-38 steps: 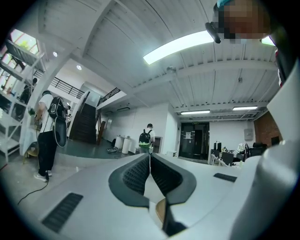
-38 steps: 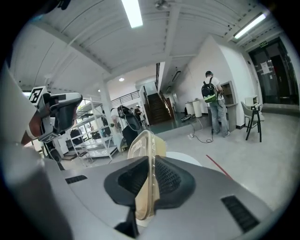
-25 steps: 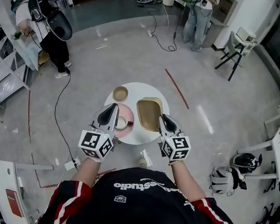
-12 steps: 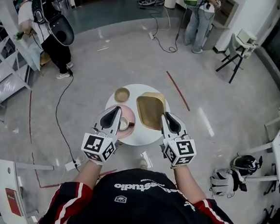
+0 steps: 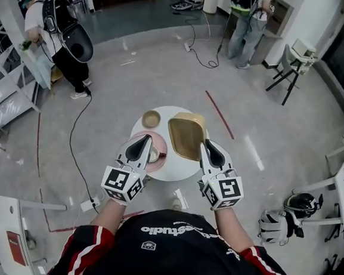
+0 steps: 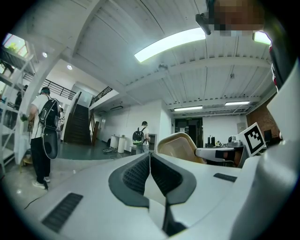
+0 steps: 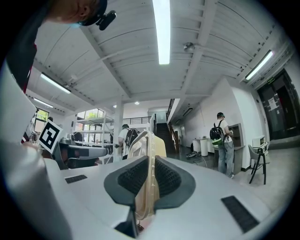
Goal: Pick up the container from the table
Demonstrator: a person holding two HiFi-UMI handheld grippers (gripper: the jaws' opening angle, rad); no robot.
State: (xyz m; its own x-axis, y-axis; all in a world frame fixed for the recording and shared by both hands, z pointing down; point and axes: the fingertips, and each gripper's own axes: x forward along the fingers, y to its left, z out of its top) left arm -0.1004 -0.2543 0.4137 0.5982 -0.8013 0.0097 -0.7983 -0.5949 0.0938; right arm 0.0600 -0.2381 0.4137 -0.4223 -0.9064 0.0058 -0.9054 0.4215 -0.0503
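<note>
Above a small round white table, the right gripper is clamped on the near rim of a beige plastic container, a shallow rectangular tray with rounded corners. It appears raised and tilted, apparently clear of the tabletop.

The right gripper view shows the thin, slightly see-through rim of the container pinched edge-on between the ribbed pads of the right gripper.

The left gripper hovers over a pink plate, and in its own view the left gripper has its jaws pressed together on nothing.

The container looks light, thin-walled and somewhat bendy, and its smooth plastic may slip. Held by one edge alone it will probably sag or swing, so a firm pinch at the middle of the rim seems best.
</note>
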